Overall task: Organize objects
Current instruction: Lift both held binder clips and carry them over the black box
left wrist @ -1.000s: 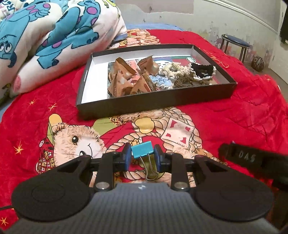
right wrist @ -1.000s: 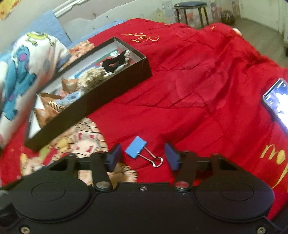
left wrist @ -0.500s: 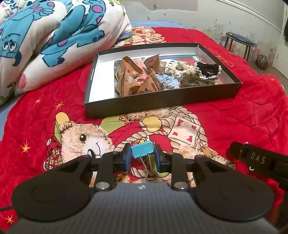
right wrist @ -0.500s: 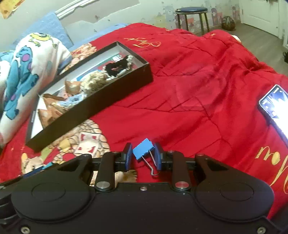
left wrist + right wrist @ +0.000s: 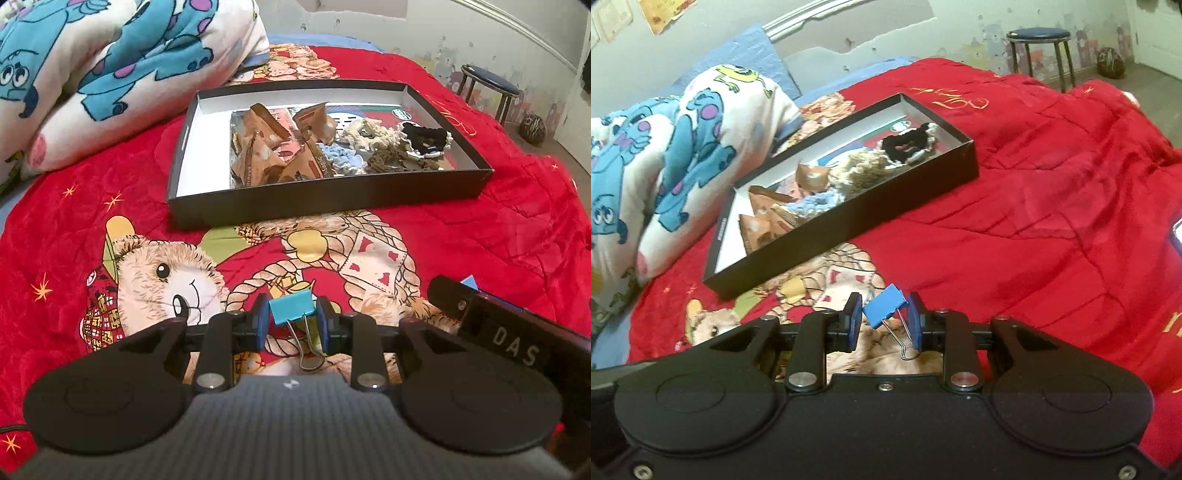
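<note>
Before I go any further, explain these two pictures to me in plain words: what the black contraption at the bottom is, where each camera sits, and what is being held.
There is no robot here. A person holds a two-finger clamp tool in each hand, and each tool has a wide-angle camera looking forward along its fingers. The black shape at the bottom of each picture is the tool itself.

One picture comes from the left gripper, shut on a blue binder clip. The other comes from the right gripper, shut on a second blue binder clip, held tilted.

Beyond them lies a red bedspread with a black box on it, holding brown packets and scrunchies. A cartoon-print blanket is piled beside it.
</note>
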Available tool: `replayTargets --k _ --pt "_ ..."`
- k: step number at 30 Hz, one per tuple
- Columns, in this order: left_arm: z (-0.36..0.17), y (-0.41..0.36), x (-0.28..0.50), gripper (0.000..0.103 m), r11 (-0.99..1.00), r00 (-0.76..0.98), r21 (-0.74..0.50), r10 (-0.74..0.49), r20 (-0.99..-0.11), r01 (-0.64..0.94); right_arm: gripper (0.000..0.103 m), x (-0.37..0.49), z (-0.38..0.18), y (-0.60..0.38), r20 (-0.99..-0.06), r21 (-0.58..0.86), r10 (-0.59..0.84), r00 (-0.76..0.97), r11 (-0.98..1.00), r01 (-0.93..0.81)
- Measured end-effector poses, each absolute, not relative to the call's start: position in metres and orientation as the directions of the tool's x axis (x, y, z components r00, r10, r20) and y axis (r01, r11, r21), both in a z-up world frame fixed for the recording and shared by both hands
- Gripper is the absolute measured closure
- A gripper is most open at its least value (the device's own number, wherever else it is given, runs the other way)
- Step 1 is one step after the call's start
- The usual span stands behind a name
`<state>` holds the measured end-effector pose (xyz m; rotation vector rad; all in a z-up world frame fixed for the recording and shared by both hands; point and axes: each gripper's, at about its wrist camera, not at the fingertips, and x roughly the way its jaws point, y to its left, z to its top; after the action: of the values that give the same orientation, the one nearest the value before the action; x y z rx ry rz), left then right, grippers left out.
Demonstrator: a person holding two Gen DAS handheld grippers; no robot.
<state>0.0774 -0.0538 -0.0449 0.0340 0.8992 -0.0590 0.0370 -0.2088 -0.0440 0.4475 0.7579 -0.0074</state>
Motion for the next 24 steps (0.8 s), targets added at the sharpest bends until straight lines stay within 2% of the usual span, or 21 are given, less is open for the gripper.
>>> replayTargets --k 17,24 --pt "-0.032 -0.043 0.071 0.072 0.996 0.652 -0.063 -0.087 -0.753 0.060 0.077 0.036 -0.027 -0.214 -0.601 0.486 0.245 0.760 0.868 0.104" --pt "-0.018 -0.040 0.069 0.072 0.996 0.703 -0.066 -0.088 -0.705 0.058 0.077 0.042 -0.015 -0.207 -0.556 0.526 0.314 0.770 0.850 0.034"
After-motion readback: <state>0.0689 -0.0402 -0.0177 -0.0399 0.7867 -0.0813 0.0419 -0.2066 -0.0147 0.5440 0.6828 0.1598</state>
